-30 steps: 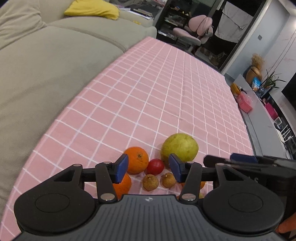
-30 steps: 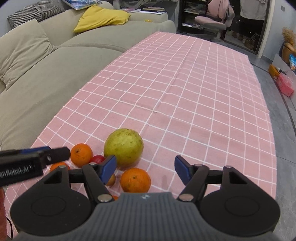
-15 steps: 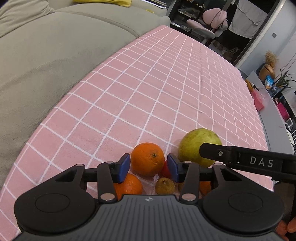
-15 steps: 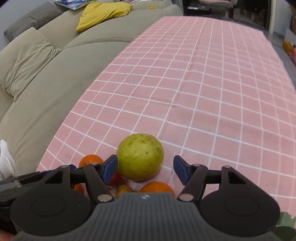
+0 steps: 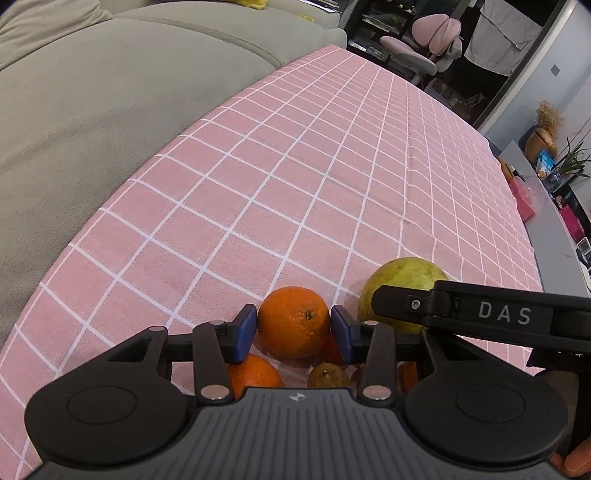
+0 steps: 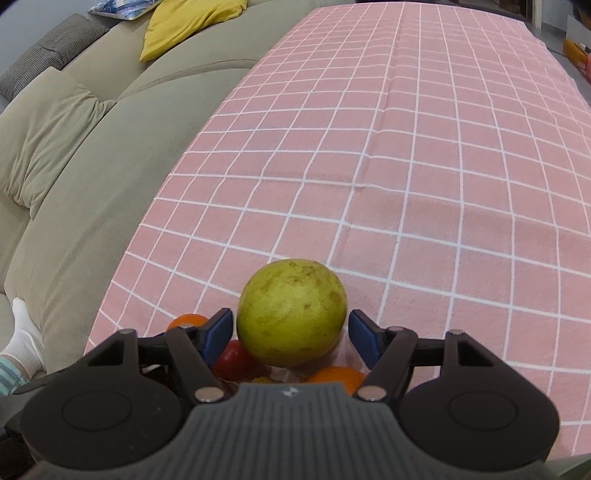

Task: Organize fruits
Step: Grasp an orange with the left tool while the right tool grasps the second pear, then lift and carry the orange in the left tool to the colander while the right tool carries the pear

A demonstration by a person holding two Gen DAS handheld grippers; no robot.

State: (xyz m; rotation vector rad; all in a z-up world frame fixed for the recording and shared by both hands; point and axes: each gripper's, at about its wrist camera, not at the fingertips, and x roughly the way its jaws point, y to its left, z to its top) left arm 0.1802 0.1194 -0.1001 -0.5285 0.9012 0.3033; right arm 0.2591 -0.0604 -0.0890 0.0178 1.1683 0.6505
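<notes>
The left gripper [image 5: 293, 326] has an orange [image 5: 293, 322] between its blue pads; its jaws have just been closing, and the pads now sit right at the fruit's two sides, the right one seeming to touch and the left one showing at most a hair of gap, so whether they press yet cannot be told. Just below that orange, nearer the camera, lie a second orange [image 5: 255, 373] and a small brown fruit [image 5: 327, 374], both partly hidden by the gripper body. To the right, a large yellow-green fruit [image 5: 402, 275] stands just beside the orange, with the black side of the right gripper [image 6: 291, 332] crossing in front of it.

The right gripper straddles that yellow-green fruit with its jaws apart: a narrow gap shows at each blue pad. Under the fruit, close to the camera, are a red fruit [image 6: 234, 360] and another orange [image 6: 338, 374]; a further orange [image 6: 186, 320] peeks out past the left pad.

All the fruit is bunched near the near edge of the tabletop [image 6: 424, 166], toward its left side, on a pink cloth with white grid lines. A grey-green sofa [image 6: 92, 155] runs along the left edge, bearing a yellow cushion [image 6: 184, 26]. A white sock [image 6: 24, 339] shows at the lower left.
</notes>
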